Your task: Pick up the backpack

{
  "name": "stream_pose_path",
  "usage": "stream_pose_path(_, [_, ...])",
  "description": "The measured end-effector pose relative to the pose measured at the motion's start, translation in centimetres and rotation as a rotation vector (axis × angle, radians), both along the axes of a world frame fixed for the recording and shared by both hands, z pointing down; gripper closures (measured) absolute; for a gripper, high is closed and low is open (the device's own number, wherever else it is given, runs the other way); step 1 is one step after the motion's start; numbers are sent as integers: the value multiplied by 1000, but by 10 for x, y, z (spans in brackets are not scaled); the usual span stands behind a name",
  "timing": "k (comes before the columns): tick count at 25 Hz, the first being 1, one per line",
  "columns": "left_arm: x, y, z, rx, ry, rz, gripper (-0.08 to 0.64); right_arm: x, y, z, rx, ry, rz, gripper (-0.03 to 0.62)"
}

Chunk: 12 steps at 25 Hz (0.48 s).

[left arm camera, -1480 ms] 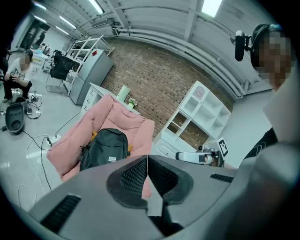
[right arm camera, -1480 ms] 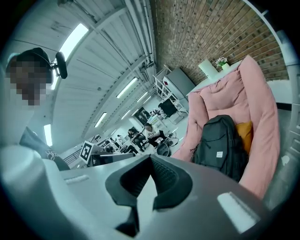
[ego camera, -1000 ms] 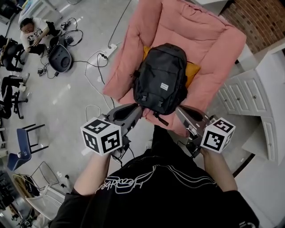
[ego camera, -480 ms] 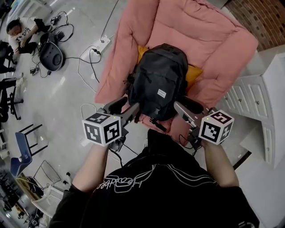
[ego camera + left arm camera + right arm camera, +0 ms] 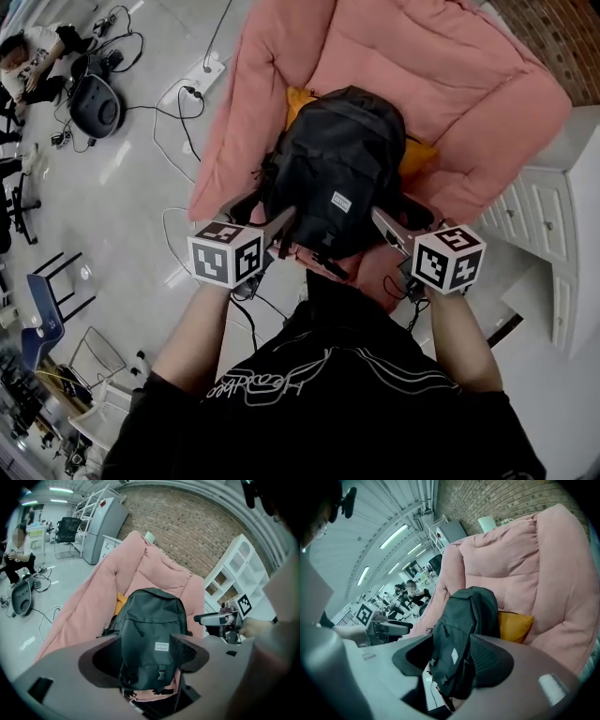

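Note:
A black backpack (image 5: 337,173) stands upright on the seat of a pink armchair (image 5: 469,103), leaning against a yellow cushion (image 5: 419,155). My left gripper (image 5: 267,214) sits at the backpack's lower left corner, and my right gripper (image 5: 401,217) at its lower right. Both sets of jaws are opening. In the left gripper view the backpack (image 5: 150,630) fills the gap of the left gripper (image 5: 145,656), but the pads do not press on it. The right gripper view shows the backpack (image 5: 464,630) the same way in front of the right gripper (image 5: 452,660).
A white cabinet with drawers (image 5: 539,225) stands right of the armchair. On the grey floor to the left lie cables and a power strip (image 5: 202,75). A seated person (image 5: 28,56) and chairs (image 5: 47,300) are farther left. A brick wall (image 5: 201,531) is behind the armchair.
Both grippers have dropped and moved forward to the backpack's lower corners. Their jaws have gone from shut to wide apart.

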<state>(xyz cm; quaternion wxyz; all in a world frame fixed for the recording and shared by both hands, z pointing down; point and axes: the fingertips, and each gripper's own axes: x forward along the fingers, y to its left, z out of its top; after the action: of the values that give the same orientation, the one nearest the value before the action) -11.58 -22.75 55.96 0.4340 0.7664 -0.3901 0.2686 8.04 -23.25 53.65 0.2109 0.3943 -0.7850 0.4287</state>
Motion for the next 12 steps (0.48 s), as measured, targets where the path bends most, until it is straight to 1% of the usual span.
stream_pose_path(5, [-5, -8, 38, -23, -71, 13, 243, 6, -5, 33, -25, 90, -22, 337])
stream_pose_path(9, [-7, -11, 69, -55, -108, 16, 236, 7, -8, 53, -59, 101, -11, 337])
stream_pose_path(12, [-12, -18, 88, -59, -119, -6, 236, 5, -12, 64, -69, 104, -3, 337])
